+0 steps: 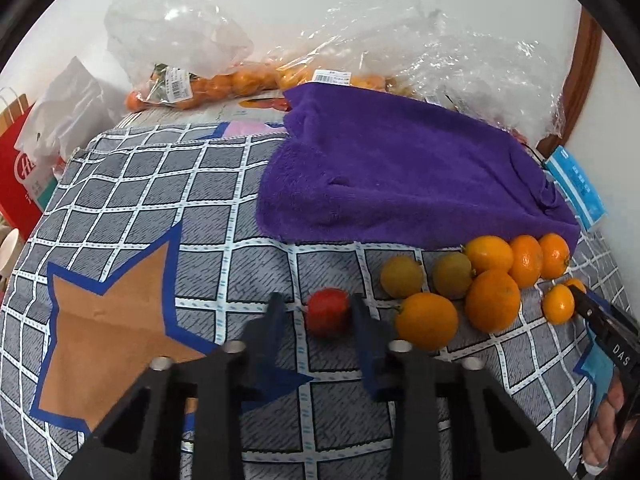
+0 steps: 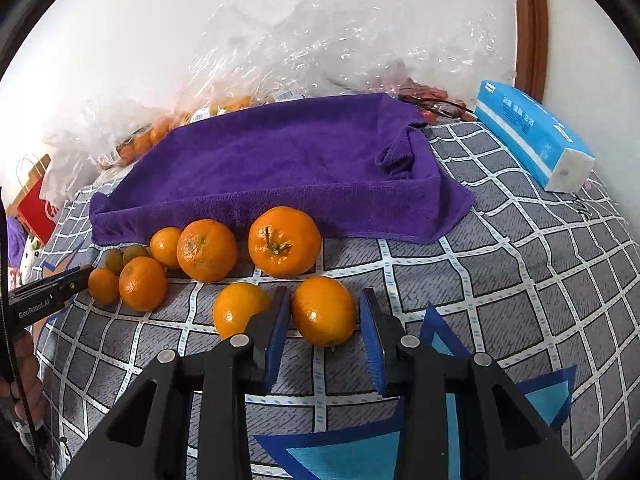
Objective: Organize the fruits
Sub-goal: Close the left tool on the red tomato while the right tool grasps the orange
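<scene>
Left gripper (image 1: 317, 312) sits down low on the checked cloth (image 1: 160, 184), jaws drawn in around a small red fruit (image 1: 327, 312). Right gripper (image 2: 323, 312) is clamped on an orange (image 2: 323, 310), another orange (image 2: 236, 309) just beside its left finger. Beyond them, a cluster of oranges (image 2: 206, 250) lies along the purple towel (image 2: 280, 160); bagged fruit (image 1: 224, 84) sits at the back.

Left gripper (image 1: 318, 314) and right gripper (image 2: 325, 312): matte black angular linkage arms with triangular cut-outs and round silver pivot pins; blue ribbed pads (image 2: 370, 344) line the fingers; white lettering "GenRobot.AI" and "DAS" is printed on the black side faces
</scene>
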Available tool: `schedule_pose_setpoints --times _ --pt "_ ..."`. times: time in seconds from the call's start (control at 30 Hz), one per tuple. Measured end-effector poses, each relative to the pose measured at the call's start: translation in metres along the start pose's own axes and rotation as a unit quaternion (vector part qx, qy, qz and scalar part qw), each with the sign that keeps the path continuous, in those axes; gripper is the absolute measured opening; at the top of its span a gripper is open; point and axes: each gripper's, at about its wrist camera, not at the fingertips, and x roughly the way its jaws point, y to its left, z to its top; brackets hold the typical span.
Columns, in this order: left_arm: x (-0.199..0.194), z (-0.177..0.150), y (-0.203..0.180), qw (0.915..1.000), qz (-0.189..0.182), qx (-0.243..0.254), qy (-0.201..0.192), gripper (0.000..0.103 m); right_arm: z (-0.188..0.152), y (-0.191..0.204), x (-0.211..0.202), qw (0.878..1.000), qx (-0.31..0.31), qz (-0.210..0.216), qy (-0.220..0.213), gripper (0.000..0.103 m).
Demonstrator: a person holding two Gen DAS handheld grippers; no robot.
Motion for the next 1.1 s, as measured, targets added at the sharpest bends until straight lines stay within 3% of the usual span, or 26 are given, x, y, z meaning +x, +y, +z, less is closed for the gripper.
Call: schedule_pose_setpoints --times 0.53,1.1 --pt "-0.021 -0.007 0.003 0.9998 -0.012 -0.016 0.002 0.024 -0.003 -0.007 -0.027 0.999 0.013 0.003 -0.028 0.033" --pt "-0.067 0.018 -0.017 0.9992 -0.027 -0.010 -0.025 0.024 0.036 0.000 -0.075 0.998 0.011 0.005 -0.065 0.033"
